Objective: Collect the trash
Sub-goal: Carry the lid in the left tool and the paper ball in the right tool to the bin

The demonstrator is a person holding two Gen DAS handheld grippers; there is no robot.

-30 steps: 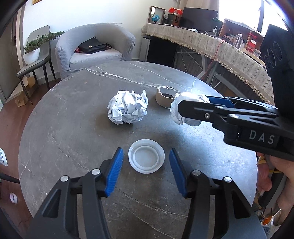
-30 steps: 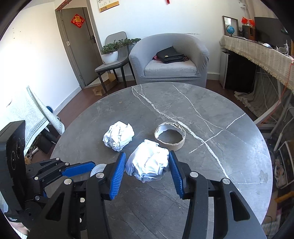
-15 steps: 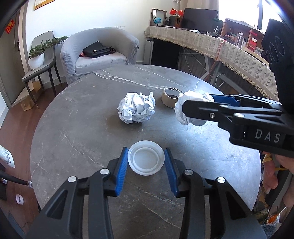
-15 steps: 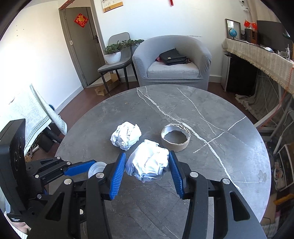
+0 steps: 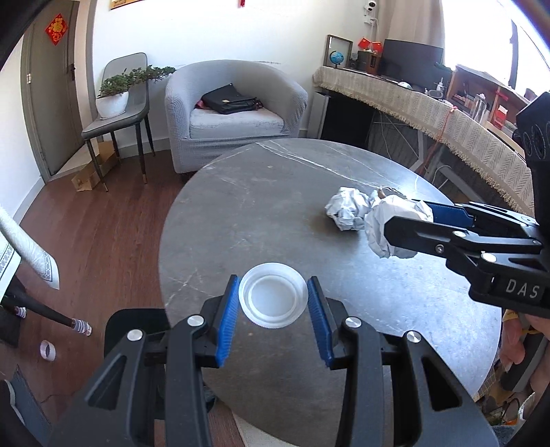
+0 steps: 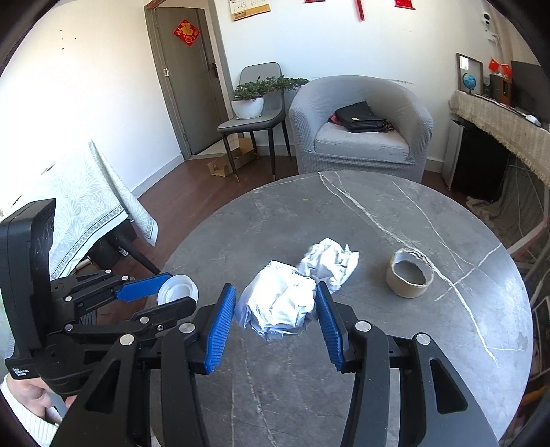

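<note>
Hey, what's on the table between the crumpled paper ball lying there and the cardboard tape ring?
Nothing: in the right wrist view, bare table separates the loose paper ball from the tape ring.

white plastic lid (image 5: 273, 298): lifted, clamped | held paper ball (image 6: 280, 304): lifted, clamped | crumpled paper (image 6: 330, 263): on table

Setting: a lived-in home, living room.
Seating: a grey upholstered armchair (image 6: 361, 127) with a black bag (image 6: 361, 118) on its cushion; beside it a grey side chair (image 6: 256, 113) bearing a potted plant (image 6: 249, 99).
Floor: dark wood boards (image 5: 99, 220), with an open cardboard box (image 6: 232, 161) by the wall.
Centre: a round grey marble-look table (image 6: 395, 213).
Decor: red paper ornament on the door (image 6: 186, 31); a small globe (image 6: 468, 82) and a monitor (image 5: 412, 63) on a fringed, cloth-covered sideboard (image 5: 429, 106).
</note>
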